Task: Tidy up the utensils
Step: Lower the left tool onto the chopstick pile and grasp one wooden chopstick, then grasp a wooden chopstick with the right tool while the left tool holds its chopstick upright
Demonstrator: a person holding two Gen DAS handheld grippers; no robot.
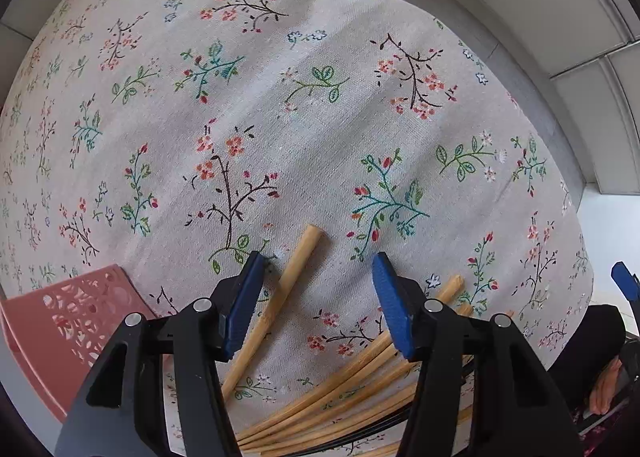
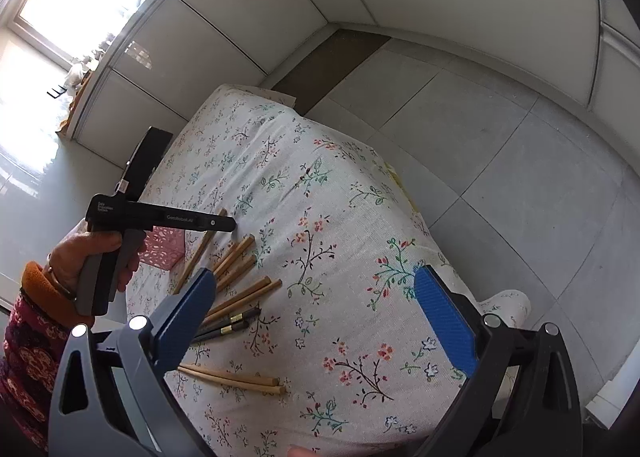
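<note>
In the left wrist view, the left gripper (image 1: 320, 305) points down over a worktop (image 1: 280, 97) covered with a flower-printed cloth. Its blue fingers (image 1: 244, 305) stand apart with only cloth in the gap between them, pressing on nothing. A single bamboo chopstick (image 1: 276, 297) lies slanted on the cloth just beside the left finger and passes under it, while a bundle of bamboo chopsticks (image 1: 360, 397) fans out near the camera under the right finger. A pink perforated basket (image 1: 80, 321) sits at the near left edge of the worktop. At the far right edge of this view a bit of another blue finger and part of a hand show. In the right wrist view, the right gripper (image 2: 324, 321) hangs above the near end of the same worktop (image 2: 360, 257), its blue fingers (image 2: 444, 321) set wide apart and clear of everything. Further left, the person's left hand (image 2: 86, 257), in an orange cuff and a patterned sleeve, grips the handle of the left gripper (image 2: 224, 223), whose tip is down at the cloth. Bamboo chopsticks (image 2: 236, 261) lie scattered beneath and beside it, with two dark chopsticks (image 2: 230, 323) just nearer. A separate pair of bamboo chopsticks (image 2: 236, 379) lies near the camera. The pink basket (image 2: 164, 247) stands just left of the scattered chopsticks.
</note>
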